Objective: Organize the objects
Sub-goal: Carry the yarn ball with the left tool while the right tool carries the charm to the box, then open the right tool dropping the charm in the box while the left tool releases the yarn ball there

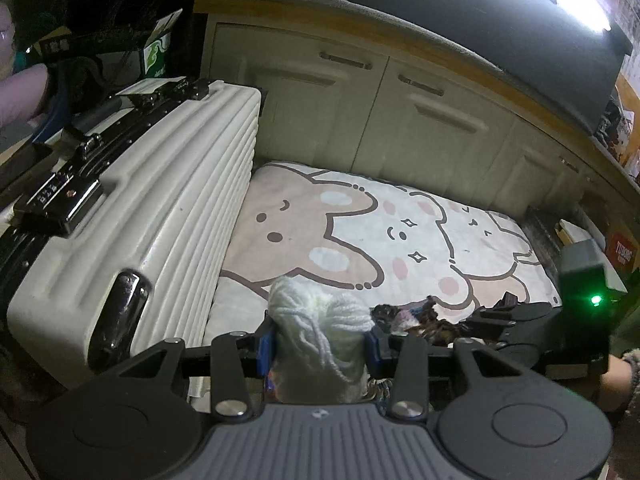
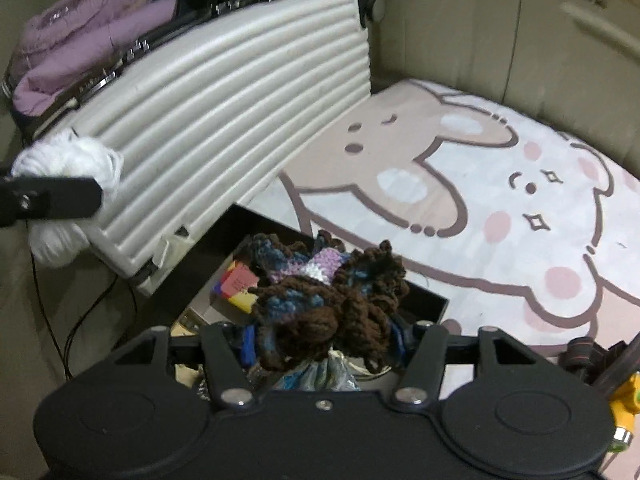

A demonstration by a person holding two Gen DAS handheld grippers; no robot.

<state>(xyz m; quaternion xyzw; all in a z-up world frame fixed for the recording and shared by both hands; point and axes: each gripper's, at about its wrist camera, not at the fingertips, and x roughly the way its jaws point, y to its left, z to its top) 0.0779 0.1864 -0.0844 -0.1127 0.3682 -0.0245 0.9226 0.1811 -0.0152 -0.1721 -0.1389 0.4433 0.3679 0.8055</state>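
Note:
My left gripper (image 1: 320, 346) is shut on a white yarn skein (image 1: 318, 316), held above the bottom edge of the rabbit-print mat (image 1: 360, 232). The skein also shows in the right wrist view (image 2: 68, 168), clamped by the left gripper's black finger (image 2: 52, 198) in front of the suitcase. My right gripper (image 2: 324, 340) is shut on a brown, blue and purple yarn bundle (image 2: 332, 292), held over an open black box (image 2: 424, 296). That bundle also shows in the left wrist view (image 1: 416, 316), beside the right gripper's body (image 1: 532, 332).
A cream ribbed suitcase (image 1: 160, 216) lies on the left, also in the right wrist view (image 2: 224, 112). Cream cabinet doors (image 1: 360, 120) stand behind the mat. The black box holds a coloured cube (image 2: 236, 284). Purple clothing (image 2: 80, 40) lies behind the suitcase. A black cable (image 2: 52, 300) runs on the floor.

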